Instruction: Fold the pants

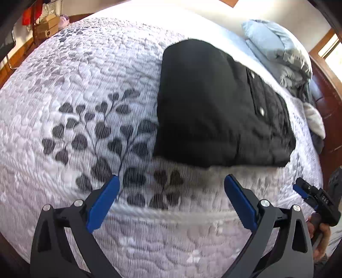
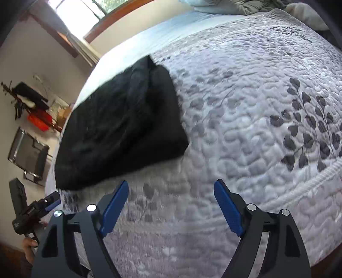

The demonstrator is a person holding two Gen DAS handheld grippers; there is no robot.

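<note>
Black pants [image 1: 215,107] lie folded into a compact rectangle on the quilted bed, two metal snaps showing on their right side. In the right wrist view the same pants [image 2: 119,130] sit up and to the left. My left gripper [image 1: 172,181] hangs open over bare quilt just short of the near edge of the pants, with nothing between its blue pads. My right gripper [image 2: 171,186] is also open and empty, over the quilt to the right of the pants. Each gripper appears at the edge of the other's view, the right one [image 1: 307,192] held by a hand.
The white quilt [image 1: 85,107] with a grey leaf print covers the bed. Grey pillows and bedding [image 1: 282,53] are piled at the head by a wooden headboard [image 1: 329,102]. Beside the bed stand a folded chair [image 2: 30,154], a rack with red items [image 2: 40,119] and a window [image 2: 79,12].
</note>
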